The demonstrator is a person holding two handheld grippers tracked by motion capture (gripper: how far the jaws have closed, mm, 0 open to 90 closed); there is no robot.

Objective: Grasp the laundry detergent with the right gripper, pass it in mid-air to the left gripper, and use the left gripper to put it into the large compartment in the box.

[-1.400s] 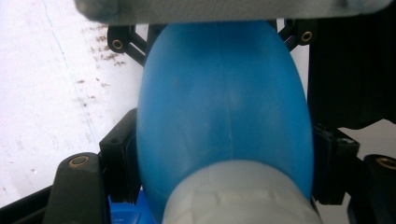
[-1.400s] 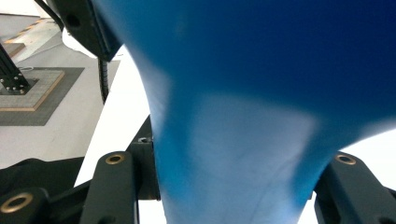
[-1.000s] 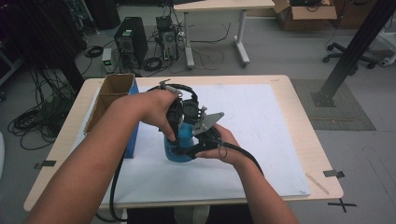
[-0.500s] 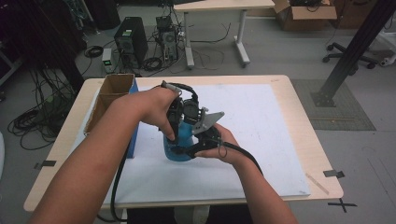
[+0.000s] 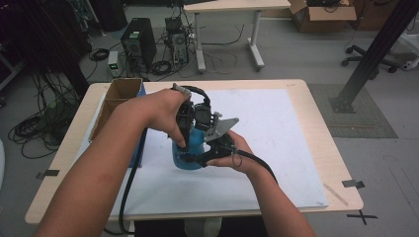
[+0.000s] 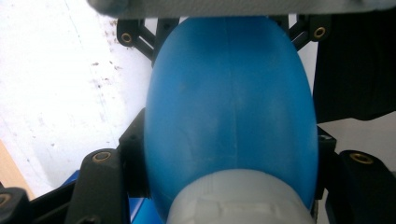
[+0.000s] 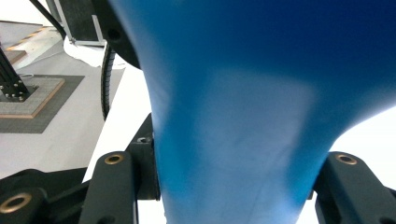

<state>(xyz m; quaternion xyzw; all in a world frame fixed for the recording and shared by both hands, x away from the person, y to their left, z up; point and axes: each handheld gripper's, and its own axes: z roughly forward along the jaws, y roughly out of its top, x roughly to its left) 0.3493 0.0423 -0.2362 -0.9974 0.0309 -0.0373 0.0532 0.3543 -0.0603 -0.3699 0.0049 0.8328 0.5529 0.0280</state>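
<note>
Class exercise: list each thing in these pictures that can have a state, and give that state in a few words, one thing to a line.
Blue bottle: standing on the white sheet, gripped on both sides.
Cap: whitish, still on the bottle's neck.
Left gripper: shut on the blue bottle's body.
Right gripper: shut on the blue bottle's narrow part.
Cardboard box: open at the top, contents not visible.

Grey floor [image 5: 296,59] holds a computer tower [image 5: 136,42], cables, second desk [image 5: 232,6].
</note>
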